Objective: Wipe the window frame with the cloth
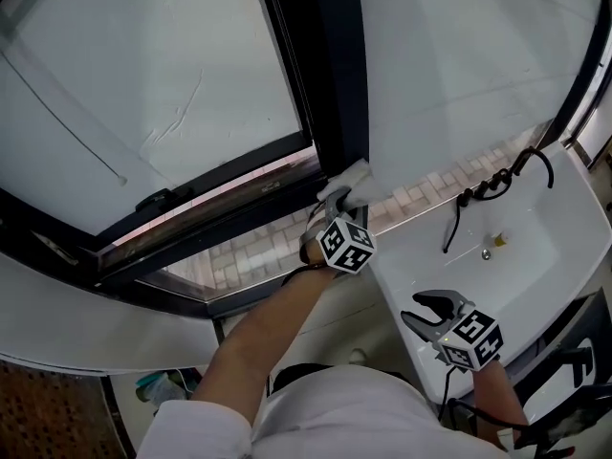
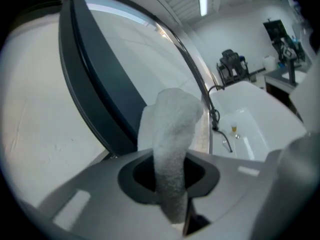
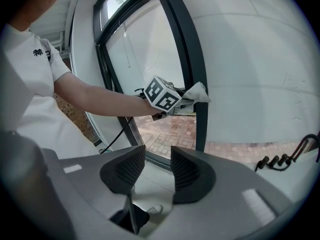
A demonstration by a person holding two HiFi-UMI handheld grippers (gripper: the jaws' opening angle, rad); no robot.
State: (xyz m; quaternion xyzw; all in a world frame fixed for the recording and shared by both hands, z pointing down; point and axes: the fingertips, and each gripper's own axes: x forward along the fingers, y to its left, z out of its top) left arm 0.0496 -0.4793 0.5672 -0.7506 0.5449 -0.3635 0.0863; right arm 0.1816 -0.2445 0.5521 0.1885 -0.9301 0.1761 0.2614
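Pale glass panes fill the far wall, split by the dark window frame (image 1: 330, 84), whose upright meets the sill at centre. Right of it a white sink (image 1: 535, 228) offers open room. The left gripper (image 1: 337, 199) is clamped on the white cloth (image 1: 352, 178), which is pressed against the upright's foot. The right gripper (image 1: 411, 309) hangs over the sink's near edge, jaws apart and empty.

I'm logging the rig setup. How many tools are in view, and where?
2. The left tool is shut on the white cloth at the dark window frame; the right tool, open and empty, hangs over the white basin. None seems hidden.
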